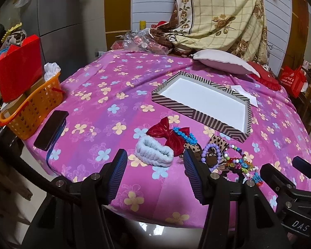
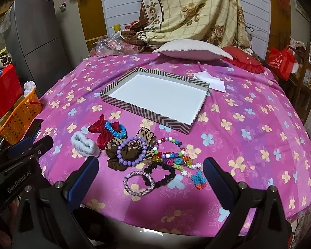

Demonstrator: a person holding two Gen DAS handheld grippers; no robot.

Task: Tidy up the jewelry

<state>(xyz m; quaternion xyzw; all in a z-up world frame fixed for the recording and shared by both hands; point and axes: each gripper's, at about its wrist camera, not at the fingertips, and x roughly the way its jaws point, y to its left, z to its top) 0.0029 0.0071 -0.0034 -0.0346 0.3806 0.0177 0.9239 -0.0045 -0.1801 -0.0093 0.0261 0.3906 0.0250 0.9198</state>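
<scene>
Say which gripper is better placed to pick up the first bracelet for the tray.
Probably right. The open right gripper frames the pink bracelet and black scrunchie. The left gripper, also open, faces the white scrunchie. The tray is empty.

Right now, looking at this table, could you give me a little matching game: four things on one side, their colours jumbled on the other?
Things:
1. bow
2. basket
3. round-bead bracelet on the brown scrunchie
4. fluffy band

Colours:
A. orange
B. pale blue-white
C. red
D. purple

Pairs: 1-C, 2-A, 3-D, 4-B
</scene>
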